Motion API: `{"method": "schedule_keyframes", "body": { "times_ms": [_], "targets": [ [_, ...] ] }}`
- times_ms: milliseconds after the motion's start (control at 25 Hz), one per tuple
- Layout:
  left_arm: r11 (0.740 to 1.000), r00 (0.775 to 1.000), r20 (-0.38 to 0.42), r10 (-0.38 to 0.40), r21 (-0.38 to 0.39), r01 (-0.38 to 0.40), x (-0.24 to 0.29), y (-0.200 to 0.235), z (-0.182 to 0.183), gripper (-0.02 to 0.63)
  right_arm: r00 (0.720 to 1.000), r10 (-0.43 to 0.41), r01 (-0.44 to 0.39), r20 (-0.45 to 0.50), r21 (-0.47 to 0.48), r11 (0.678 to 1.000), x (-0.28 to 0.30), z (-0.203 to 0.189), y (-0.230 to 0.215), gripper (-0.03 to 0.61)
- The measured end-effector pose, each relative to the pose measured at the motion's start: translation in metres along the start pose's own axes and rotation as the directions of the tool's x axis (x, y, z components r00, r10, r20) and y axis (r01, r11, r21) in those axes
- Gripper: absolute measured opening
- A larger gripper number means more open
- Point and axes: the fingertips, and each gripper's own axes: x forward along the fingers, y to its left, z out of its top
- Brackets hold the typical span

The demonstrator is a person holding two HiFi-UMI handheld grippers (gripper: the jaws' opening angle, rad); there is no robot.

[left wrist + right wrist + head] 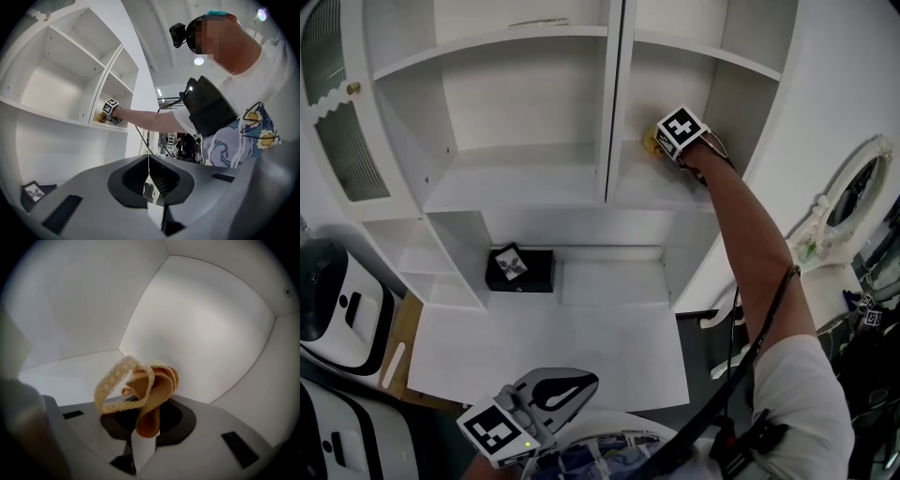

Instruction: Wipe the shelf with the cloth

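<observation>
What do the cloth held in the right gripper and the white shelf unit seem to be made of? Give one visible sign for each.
Cloth: soft tan fabric, probably woven or knitted. It folds limply, and its edge shows a bumpy weave.
Shelf unit: smooth matte white board, likely painted or laminated wood. It has flat panels with small peg holes.
Neither is certain.

White shelf unit (525, 178) over a white worktop (581, 347).
Two compartments side by side, split by an upright divider (614, 103). The left shelf is bare. At the right shelf's (661, 187) back left corner, just beside the divider, is a yellow cloth (651, 142) pinched in the right gripper (143, 420). A black box (519, 269) lies at the worktop's back left.
</observation>
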Motion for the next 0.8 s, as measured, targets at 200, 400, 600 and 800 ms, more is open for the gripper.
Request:
{"method": "schedule_keyframes", "body": {
  "times_ms": [200,400,600,800],
  "targets": [
    [1.000,1.000,0.010,-0.017,-0.011,0.018,0.002,-0.002,0.006,0.014,0.993,-0.094,0.092,-0.076,-0.032,0.995,-0.006,-0.018,-0.017,0.084],
    [1.000,1.000,0.001,-0.015,0.008,0.015,-0.002,0.000,-0.001,0.014,0.992,-0.113,0.113,-0.052,-0.002,0.994,-0.014,-0.011,-0.020,0.084],
    [1.000,1.000,0.015,-0.016,-0.024,0.016,-0.007,-0.003,0.003,0.014,0.985,0.117,-0.132,0.124,0.118,0.984,-0.035,0.028,0.023,0.084],
    [1.000,1.000,0.011,0.003,-0.005,-0.003,-0.016,0.000,-0.003,0.015,0.942,0.275,-0.299,0.192,0.106,0.948,-0.042,0.054,0.074,0.084]
  ]
}}
